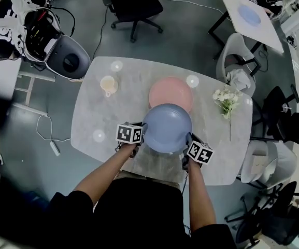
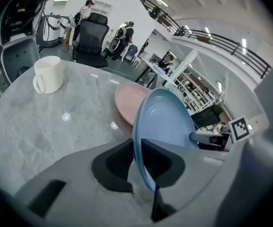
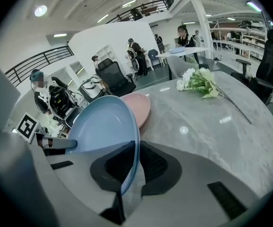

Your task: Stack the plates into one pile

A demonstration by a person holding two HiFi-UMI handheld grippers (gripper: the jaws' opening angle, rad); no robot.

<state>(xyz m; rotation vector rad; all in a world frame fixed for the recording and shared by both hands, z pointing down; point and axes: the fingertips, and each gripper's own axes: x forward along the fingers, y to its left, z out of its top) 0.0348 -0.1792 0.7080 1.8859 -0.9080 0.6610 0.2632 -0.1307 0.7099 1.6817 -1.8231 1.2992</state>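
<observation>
Plates share the marble surface point(image 1: 102, 118) with a cream mug point(image 1: 108, 84) at far left. The left gripper point(image 1: 143, 135) has its jaws clamped on the left rim of the blue plate point(image 1: 167, 127). The right gripper point(image 1: 188, 143) pinches the opposite rim. This two-sided hold likely keeps the plate steady above the near edge of the pink plate point(image 1: 171, 90), its probable base. Flowers point(image 1: 226, 101) lie clear at right.

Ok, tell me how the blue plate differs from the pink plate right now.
The blue plate is clamped at opposite rims by the left tongs and right tongs; the pink plate is untouched. The blue plate is held off the table; the pink plate lies flat on it. Both are round and plain.
</observation>
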